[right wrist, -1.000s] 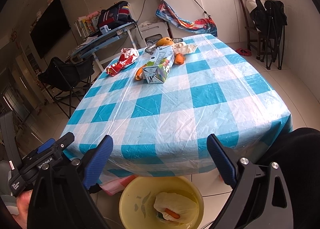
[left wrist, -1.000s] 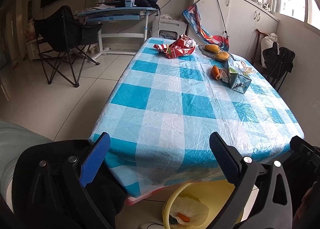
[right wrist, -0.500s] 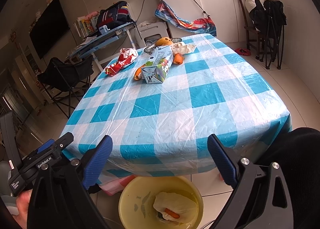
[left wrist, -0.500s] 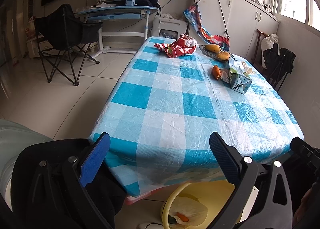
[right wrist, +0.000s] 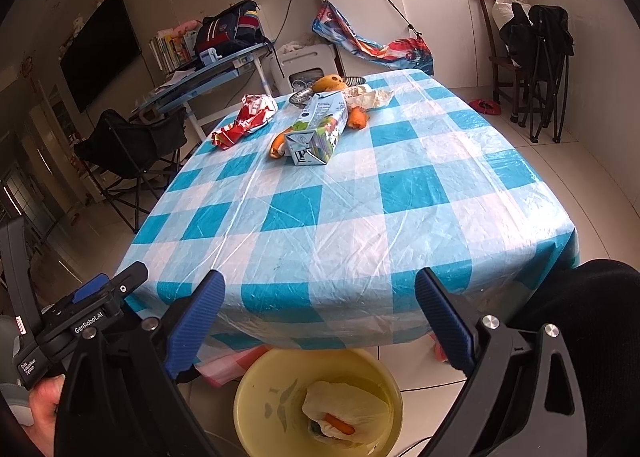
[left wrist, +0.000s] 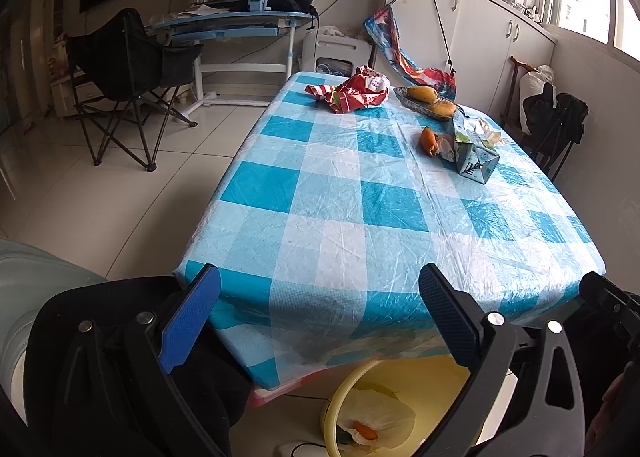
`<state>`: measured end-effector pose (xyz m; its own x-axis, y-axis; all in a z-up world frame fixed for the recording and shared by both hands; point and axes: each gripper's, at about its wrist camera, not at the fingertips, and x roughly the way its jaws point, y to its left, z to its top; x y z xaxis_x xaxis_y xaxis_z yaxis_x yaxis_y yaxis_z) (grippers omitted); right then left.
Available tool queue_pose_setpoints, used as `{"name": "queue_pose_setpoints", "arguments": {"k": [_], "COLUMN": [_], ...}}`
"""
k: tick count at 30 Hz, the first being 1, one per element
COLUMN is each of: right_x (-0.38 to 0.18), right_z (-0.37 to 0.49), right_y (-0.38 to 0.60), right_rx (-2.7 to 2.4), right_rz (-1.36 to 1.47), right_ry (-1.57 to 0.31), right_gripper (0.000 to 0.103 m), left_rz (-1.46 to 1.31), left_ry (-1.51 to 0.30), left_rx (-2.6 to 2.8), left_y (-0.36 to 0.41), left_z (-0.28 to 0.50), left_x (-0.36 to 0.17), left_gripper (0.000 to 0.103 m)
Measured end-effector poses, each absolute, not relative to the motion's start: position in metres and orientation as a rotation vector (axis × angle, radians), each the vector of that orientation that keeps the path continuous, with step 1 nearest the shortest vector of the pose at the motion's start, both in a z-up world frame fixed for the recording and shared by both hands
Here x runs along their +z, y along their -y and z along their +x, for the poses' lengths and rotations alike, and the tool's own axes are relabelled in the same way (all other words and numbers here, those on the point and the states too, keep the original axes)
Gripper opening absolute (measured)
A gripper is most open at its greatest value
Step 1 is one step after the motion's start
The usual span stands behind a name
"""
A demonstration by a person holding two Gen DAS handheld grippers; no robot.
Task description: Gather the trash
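Below the near edge of the desk point(right wrist: 360, 225), both tongs hang spread wide with nothing between their blue pads: the left tongs point(left wrist: 320, 317) to one side, the right tongs point(right wrist: 320, 321) over a yellow bucket point(right wrist: 256, 393) on the floor, which holds a crumpled white wrapper point(right wrist: 344, 413). Across the checked cloth, at the far end, lie a red crumpled bag point(right wrist: 246, 119), then an orange peel point(right wrist: 276, 147) touching a flattened milk carton point(right wrist: 320, 127), and beyond it a wire basket point(left wrist: 416, 105) of yellow fruit.
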<state>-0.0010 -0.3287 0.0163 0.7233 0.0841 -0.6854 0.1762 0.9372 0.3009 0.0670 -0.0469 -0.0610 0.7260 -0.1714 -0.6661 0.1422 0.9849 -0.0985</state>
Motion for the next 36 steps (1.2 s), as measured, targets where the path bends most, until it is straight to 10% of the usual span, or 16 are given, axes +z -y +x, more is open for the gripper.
{"name": "queue_pose_setpoints", "arguments": {"k": [32,36], "right_x": [0.001,-0.013], "right_z": [0.22,0.229], "right_y": [0.346,0.358], "right_rx": [-0.06,0.009], "right_rz": [0.414,0.45], "right_ry": [-0.898,-0.984], "right_gripper": [0.093,0.066], "left_rz": [-0.1,-0.102], "left_ry": [-0.811,-0.811], "left_rx": [-0.218,-0.223], "left_y": [0.055,0.055], "left_z": [0.151,0.159], "left_x": [-0.061,-0.058], "left_gripper": [0.096,0.096]}}
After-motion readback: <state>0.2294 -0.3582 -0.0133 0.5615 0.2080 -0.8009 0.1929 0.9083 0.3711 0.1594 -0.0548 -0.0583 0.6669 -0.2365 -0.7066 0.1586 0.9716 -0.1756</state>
